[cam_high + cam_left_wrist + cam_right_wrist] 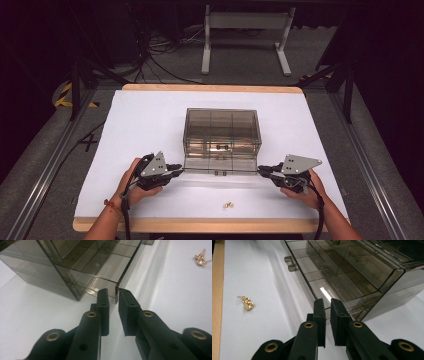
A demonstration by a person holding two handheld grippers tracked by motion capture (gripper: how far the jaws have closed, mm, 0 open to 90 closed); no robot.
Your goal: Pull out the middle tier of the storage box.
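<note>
1. The white-topped table (140,125) carries everything, with the work set in its middle, within reach of both hands.
2. A smoky clear drawer cabinet (222,125) stands at the centre with its front to the near side.
3. Its bottom drawer (220,165) is pulled out toward the near edge, showing its divided compartments.
4. The left gripper (181,170) stands at the drawer's near-left corner. Its jaws are slightly parted, the front panel's end between their tips and not squeezed.
5. The right gripper (259,171) mirrors it at the near-right corner, probably so the drawer slides straight. Its jaws are almost together, and I cannot tell whether they pinch.
6. Small gold fittings (228,204) lie loose near the front edge, perhaps waiting for a compartment.
</note>
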